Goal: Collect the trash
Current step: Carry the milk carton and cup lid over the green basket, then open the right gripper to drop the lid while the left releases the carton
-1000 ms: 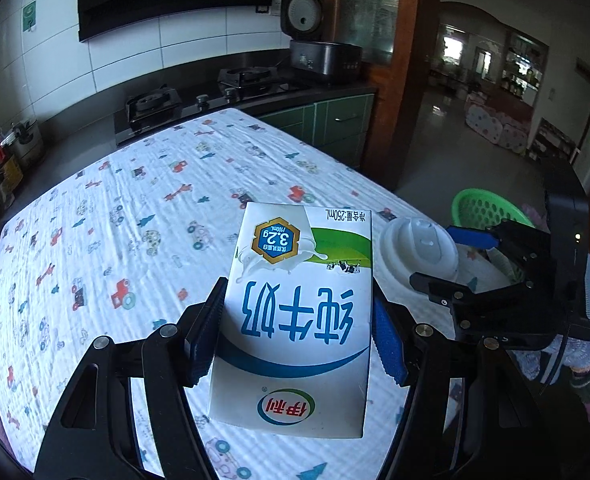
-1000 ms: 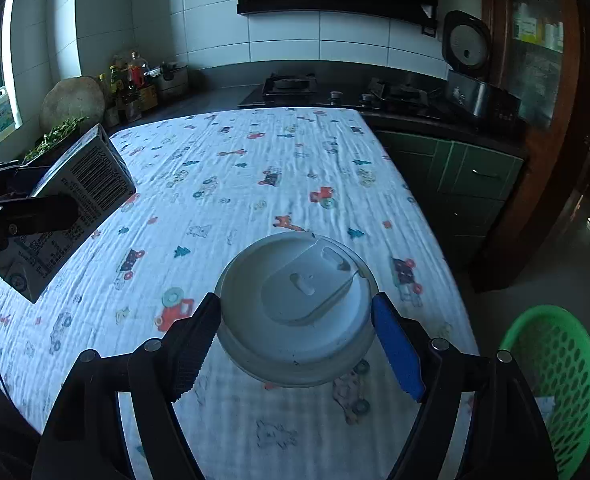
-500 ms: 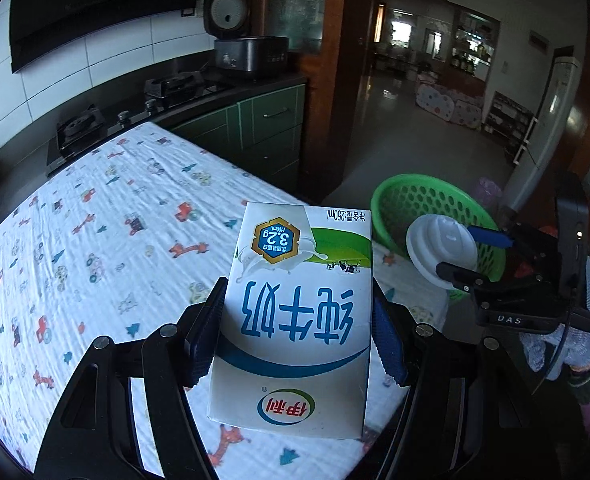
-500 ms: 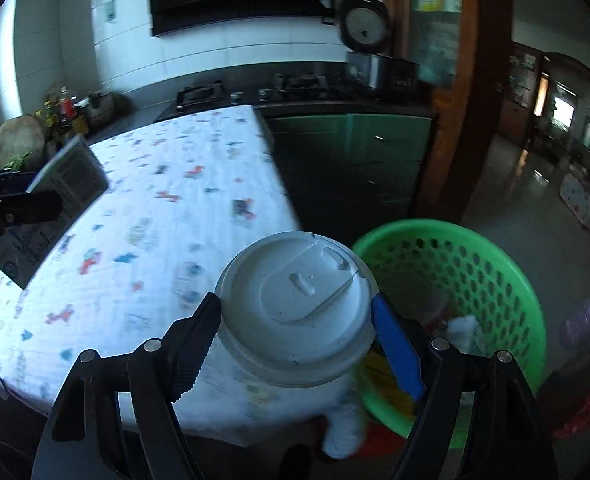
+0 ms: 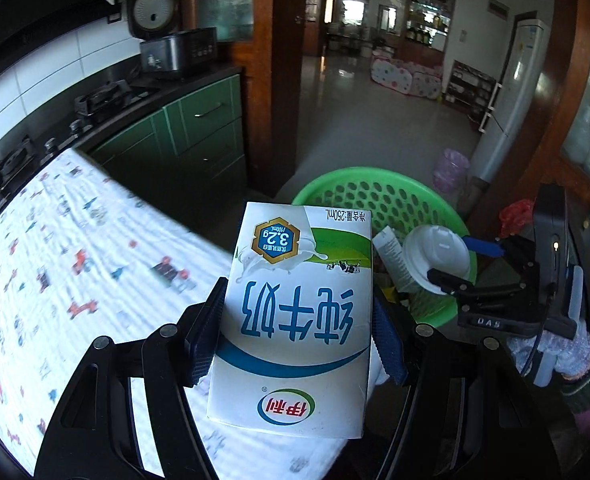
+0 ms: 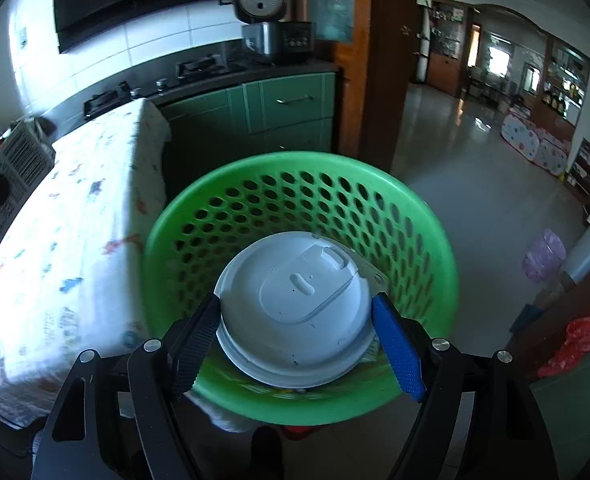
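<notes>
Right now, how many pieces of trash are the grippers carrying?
2. A milk carton sits clamped in the left gripper above the table edge; a white cup lid is in the right gripper, over the green basket.

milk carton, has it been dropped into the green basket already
No, the milk carton sits clamped between the pads of the left hand-held gripper, over the table edge beside the green basket.

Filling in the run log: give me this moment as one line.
left gripper: shut on milk carton | right gripper: shut on lidded cup, above green basket | nothing dropped yet
</notes>
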